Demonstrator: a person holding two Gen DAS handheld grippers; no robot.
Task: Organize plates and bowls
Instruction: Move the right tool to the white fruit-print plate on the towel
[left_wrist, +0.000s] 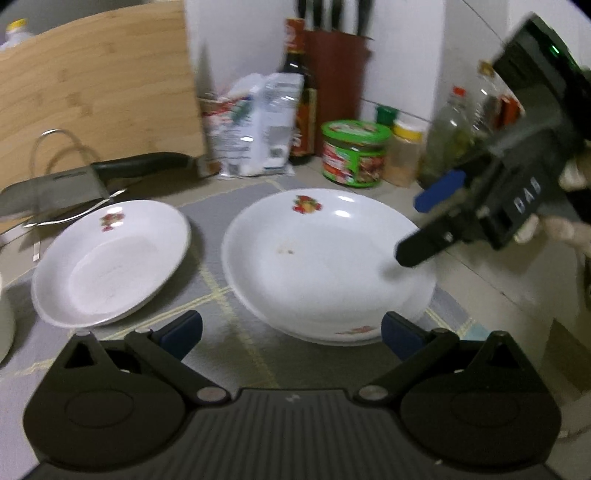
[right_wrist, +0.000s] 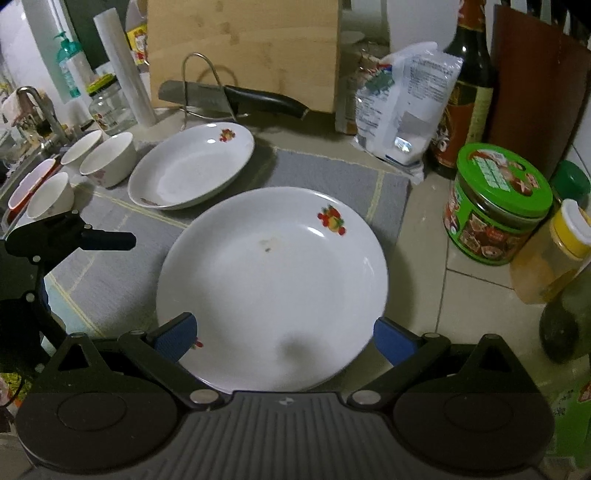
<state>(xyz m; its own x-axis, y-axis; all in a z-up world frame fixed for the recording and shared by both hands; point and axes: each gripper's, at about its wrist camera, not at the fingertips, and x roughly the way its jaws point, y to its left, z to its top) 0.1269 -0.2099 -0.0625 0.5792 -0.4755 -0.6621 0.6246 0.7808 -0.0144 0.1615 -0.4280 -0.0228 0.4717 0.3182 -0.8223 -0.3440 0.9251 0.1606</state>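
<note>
Hovering over big plate (right_wrist: 273, 280) on the grey mat (right_wrist: 332, 173), both sets of fingers spread, holding nothing.
Glazed ceramic: stiff, slick, chippable, some weight. Pinch the raised rim, right gripper (right_wrist: 282, 338) nearest; smaller plate (right_wrist: 192, 166) sits beside.

Left gripper (left_wrist: 291, 334) up close — matte black body, ribbed grey panel in the middle, two round black hubs, silver pivot screws on angled link arms, blue pads on the fingertips (left_wrist: 183, 328). Right gripper (left_wrist: 424, 225), seen from outside — black boxy housing, white letters, a small green light, one blue pad showing.
</note>
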